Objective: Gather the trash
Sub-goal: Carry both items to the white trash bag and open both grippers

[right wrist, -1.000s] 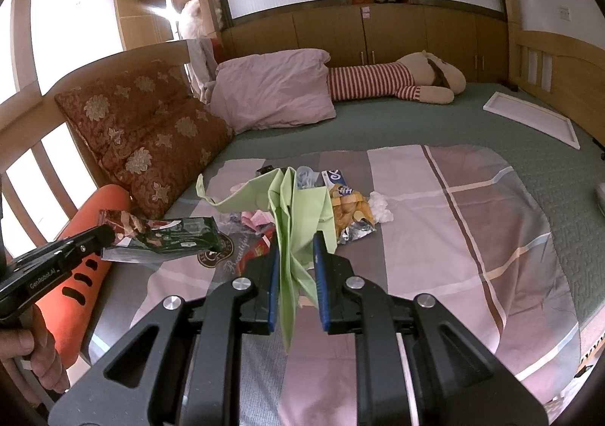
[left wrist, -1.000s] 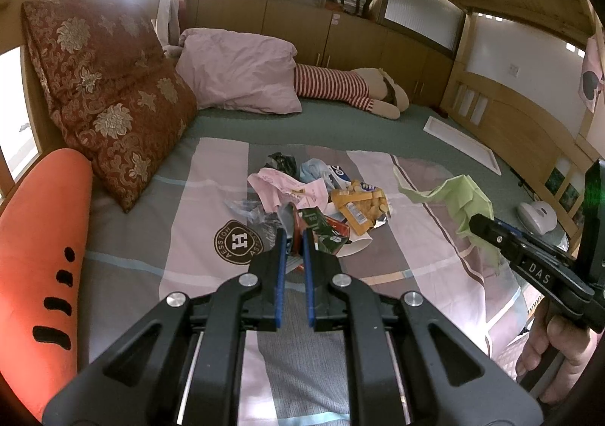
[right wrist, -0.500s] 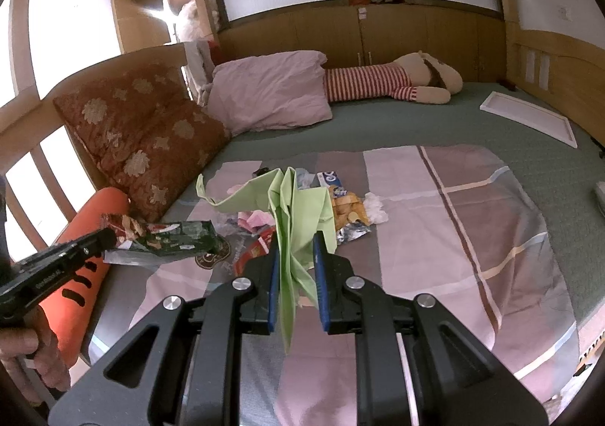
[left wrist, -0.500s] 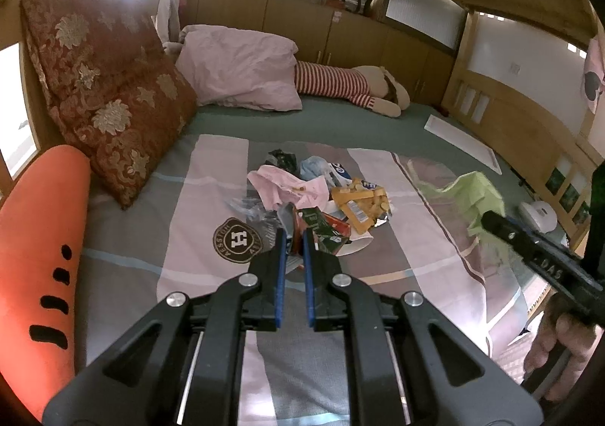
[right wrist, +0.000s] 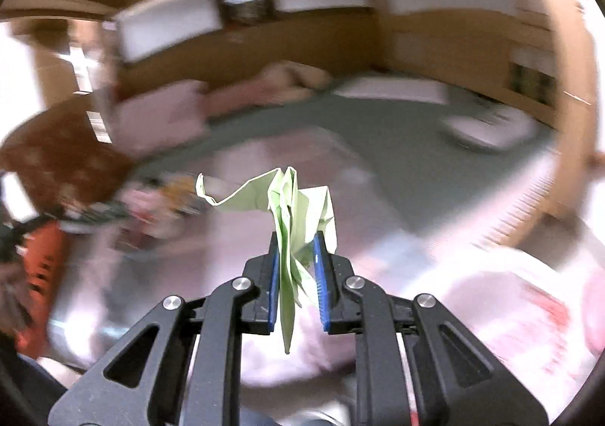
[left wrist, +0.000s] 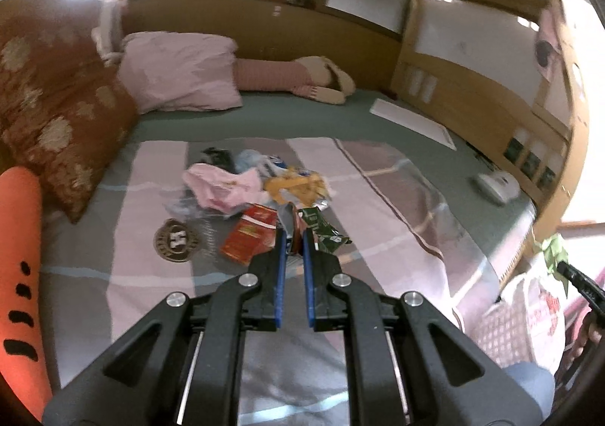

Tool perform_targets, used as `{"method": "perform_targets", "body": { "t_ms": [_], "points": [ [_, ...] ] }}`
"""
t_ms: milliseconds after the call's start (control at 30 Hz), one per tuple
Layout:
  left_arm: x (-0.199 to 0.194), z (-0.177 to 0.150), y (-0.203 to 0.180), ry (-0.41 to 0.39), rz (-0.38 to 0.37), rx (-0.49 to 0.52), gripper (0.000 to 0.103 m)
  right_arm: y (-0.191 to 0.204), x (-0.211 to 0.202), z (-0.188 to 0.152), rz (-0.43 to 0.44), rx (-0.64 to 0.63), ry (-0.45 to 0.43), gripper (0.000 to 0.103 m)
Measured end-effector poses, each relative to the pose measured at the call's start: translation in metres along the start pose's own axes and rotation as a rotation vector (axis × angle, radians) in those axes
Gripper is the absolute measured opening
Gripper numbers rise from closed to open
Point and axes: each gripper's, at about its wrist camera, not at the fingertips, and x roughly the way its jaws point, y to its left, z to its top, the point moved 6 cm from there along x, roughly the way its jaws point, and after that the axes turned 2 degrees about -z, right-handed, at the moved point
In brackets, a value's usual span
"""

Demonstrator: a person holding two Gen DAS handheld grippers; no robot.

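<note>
My left gripper (left wrist: 292,233) is shut on a dark green wrapper (left wrist: 321,231) and holds it above the striped blanket (left wrist: 151,297). A trash pile lies beyond it: a red packet (left wrist: 251,231), pink crumpled paper (left wrist: 223,184) and a yellow wrapper (left wrist: 297,188). My right gripper (right wrist: 297,240) is shut on light green crumpled paper (right wrist: 291,203), its pads a little apart around it, above a white plastic bag with red print (right wrist: 525,316). The right wrist view is blurred by motion. In the left wrist view the green paper (left wrist: 554,250) and the bag (left wrist: 529,312) show at the far right.
A brown flowered cushion (left wrist: 49,116), a pink pillow (left wrist: 181,78) and a striped plush toy (left wrist: 302,78) lie at the bed's head. An orange carrot pillow (left wrist: 19,256) lies along the left edge. A white flat board (left wrist: 412,120) and a white device (left wrist: 495,188) lie at the right.
The right gripper has swung right with the green paper, away from the pile, to above the white bag beside the bed. The left gripper still holds the wrapper and shifted slightly right.
</note>
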Motion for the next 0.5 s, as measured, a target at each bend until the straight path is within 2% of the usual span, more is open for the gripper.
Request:
{"method": "perform_targets", "body": {
  "t_ms": [67,133,167,200,267,333,500],
  "points": [
    [0.002,-0.004,-0.019,0.006,-0.045,0.038,0.009,-0.047,-0.003,-0.026,-0.081,0.038,0.053,0.017],
    [0.006,-0.011,-0.045,0.023,-0.108,0.071,0.009,-0.076,-0.004,-0.045,-0.12,0.069,0.084,0.017],
    [0.007,-0.013,-0.057,0.031,-0.131,0.086,0.009,-0.092,0.0,-0.058,-0.124,0.09,0.11,0.022],
    [0.008,-0.016,-0.072,0.039,-0.156,0.11,0.009,-0.098,0.002,-0.068,-0.122,0.101,0.132,0.039],
    [0.009,-0.024,-0.118,0.059,-0.212,0.184,0.009,-0.116,0.009,-0.08,-0.124,0.162,0.166,0.06],
    [0.008,-0.032,-0.159,0.083,-0.274,0.239,0.009,-0.125,0.0,-0.076,-0.115,0.215,0.132,0.061],
    [0.004,-0.045,-0.273,0.158,-0.457,0.327,0.009,-0.153,-0.062,-0.028,-0.157,0.361,-0.128,0.072]
  ]
}}
